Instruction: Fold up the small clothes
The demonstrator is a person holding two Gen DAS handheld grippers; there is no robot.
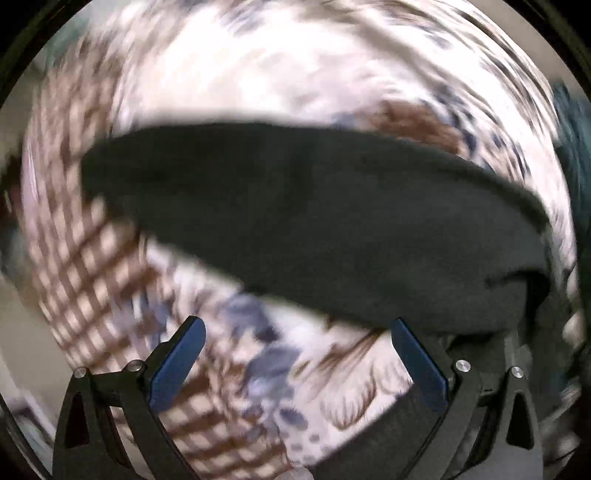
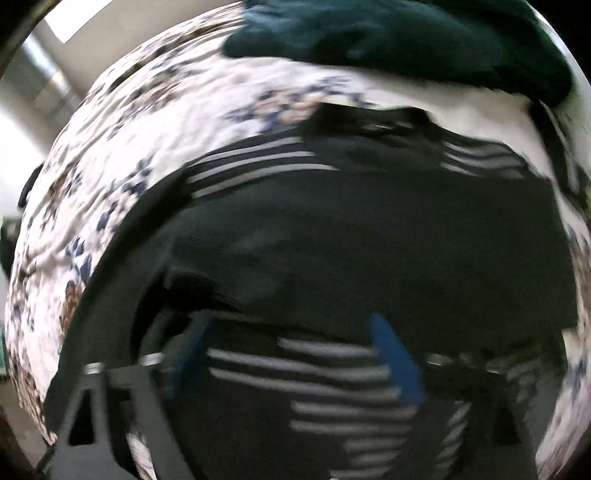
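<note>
Garment: dark knitted cloth with pale grey stripes (image 2: 332, 236), lying spread on the white floral bedspread (image 2: 155, 147), blurred.
Right gripper (image 2: 291, 354): jaws wide apart above the stripes, gripping nothing.
Left gripper (image 1: 297, 354): jaws open, empty, over bedspread.
Beyond: dark teal cloth heap (image 2: 388, 33).

A home bedroom, it seems: a bed under a flowered and checked quilt (image 1: 258, 74), with dark clothes (image 2: 369, 240) lying on it.

Dark clothes on a floral bedspread

You are looking at a black garment (image 2: 369, 240) with grey-white stripes, a dark teal cloth (image 2: 388, 33), and a white bedspread (image 1: 295, 74) showing blue flowers and brown checks.
</note>
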